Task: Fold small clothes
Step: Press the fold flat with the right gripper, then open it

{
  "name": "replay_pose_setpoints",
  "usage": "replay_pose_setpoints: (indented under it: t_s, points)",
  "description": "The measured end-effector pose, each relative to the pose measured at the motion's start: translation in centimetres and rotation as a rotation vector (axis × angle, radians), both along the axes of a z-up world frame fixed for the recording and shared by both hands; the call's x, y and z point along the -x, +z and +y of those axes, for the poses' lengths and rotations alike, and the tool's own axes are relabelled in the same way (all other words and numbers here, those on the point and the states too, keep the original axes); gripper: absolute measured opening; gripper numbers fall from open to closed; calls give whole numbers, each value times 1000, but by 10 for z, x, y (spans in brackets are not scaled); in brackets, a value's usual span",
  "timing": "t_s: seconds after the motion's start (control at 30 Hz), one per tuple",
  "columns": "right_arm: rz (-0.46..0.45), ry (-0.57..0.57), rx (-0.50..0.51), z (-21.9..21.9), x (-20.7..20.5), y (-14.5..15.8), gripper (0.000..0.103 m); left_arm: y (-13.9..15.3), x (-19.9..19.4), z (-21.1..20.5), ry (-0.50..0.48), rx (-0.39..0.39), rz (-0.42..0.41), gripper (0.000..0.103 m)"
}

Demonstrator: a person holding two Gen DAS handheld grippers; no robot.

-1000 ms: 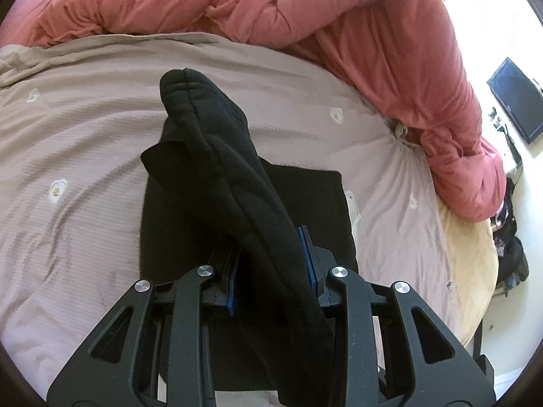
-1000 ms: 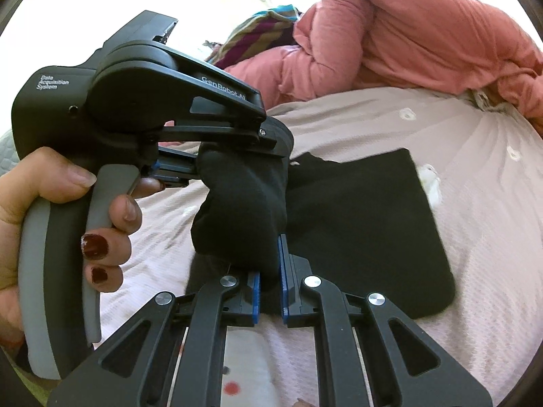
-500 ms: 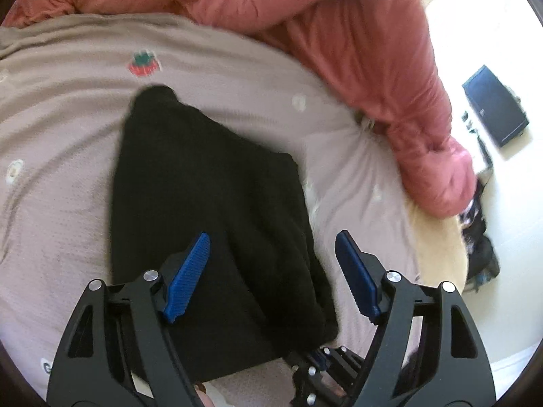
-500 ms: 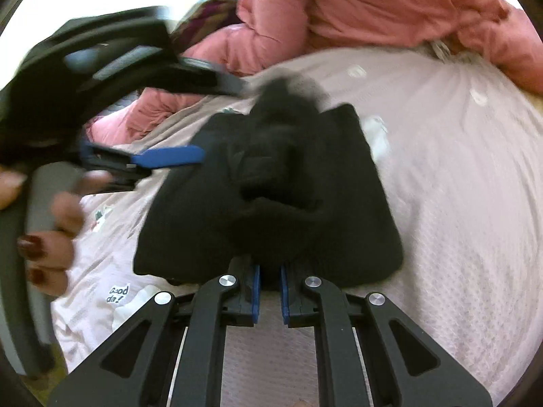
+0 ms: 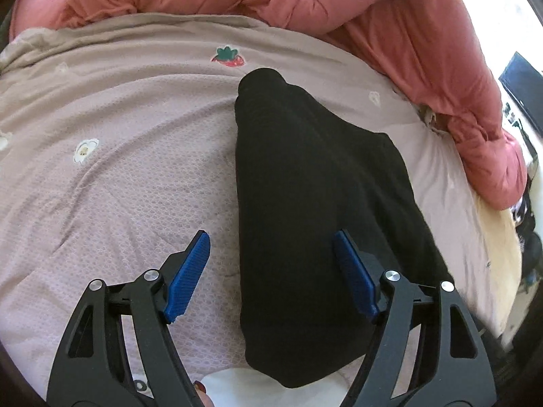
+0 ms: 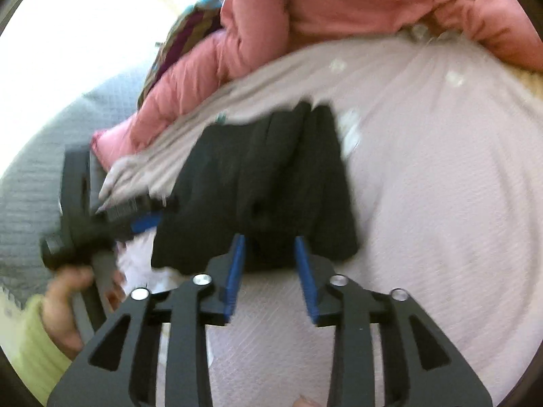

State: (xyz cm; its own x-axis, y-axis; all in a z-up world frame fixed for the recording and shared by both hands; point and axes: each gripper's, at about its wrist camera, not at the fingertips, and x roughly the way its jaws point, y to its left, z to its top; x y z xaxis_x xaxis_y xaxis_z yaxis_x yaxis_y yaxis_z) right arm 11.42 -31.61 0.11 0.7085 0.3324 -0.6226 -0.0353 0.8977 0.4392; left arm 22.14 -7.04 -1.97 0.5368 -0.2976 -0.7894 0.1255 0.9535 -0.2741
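A folded black garment [image 5: 315, 210] lies flat on the pinkish quilted bedspread [image 5: 129, 169], a rumpled salmon-pink duvet [image 5: 390, 23] banked along the far side of the bed. Seen from the left wrist, the left gripper [image 5: 271, 271] hangs above the near end of the cloth with its blue-padded fingers [image 5: 188, 271] spread wide and holding nothing; one pad is over bare bedspread, the other over the black fabric, so the garment's left edge runs forward between them. The cloth's long axis points away from that gripper, narrowing to a rounded tip near a strawberry motif [image 5: 228, 57] on the spread. In the blurred right wrist view, the right gripper [image 6: 269, 271] is also parted and empty, its fingers astride the garment's near edge, whether touching it or just clear cannot be told. There the left gripper, in the person's hand [image 6: 68, 302], sits at the cloth's left end. By this reading the fold has been laid down and released. Any further fold would likely run across the long axis, and the left gripper, directly over one end, looks better placed to lift it.
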Motion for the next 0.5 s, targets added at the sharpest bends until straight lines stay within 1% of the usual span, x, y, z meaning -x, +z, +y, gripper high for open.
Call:
replay_pose_setpoints:
  t_s: [0.03, 0.1, 0.13, 0.17, 0.23, 0.3, 0.4, 0.5]
  points:
    - [-2, -3, 8, -3, -4, 3, 44, 0, 2, 0, -3, -8, -12, 67]
    - [17, -2, 32, -9, -23, 9, 48, 1, 4, -3, -12, -25, -26, 67]
    - [31, 15, 36, -9, -32, 10, 54, 2, 6, -4, -18, -33, -34, 67]
    - [54, 38, 48, -7, -47, 10, 55, 2, 8, -4, -28, -41, -42, 67]
    - [91, 72, 75, -2, -67, 7, 56, 2, 11, -2, -34, -41, -51, 67]
    - [120, 71, 91, 4, -88, 3, 56, 1, 13, 1, -36, -34, -55, 68]
    - [148, 71, 52, 4, -114, -2, 56, 0, 14, 2, -48, -36, -64, 68]
    - [200, 83, 30, 5, -134, -14, 56, 1, 17, 0, -61, -46, -75, 68]
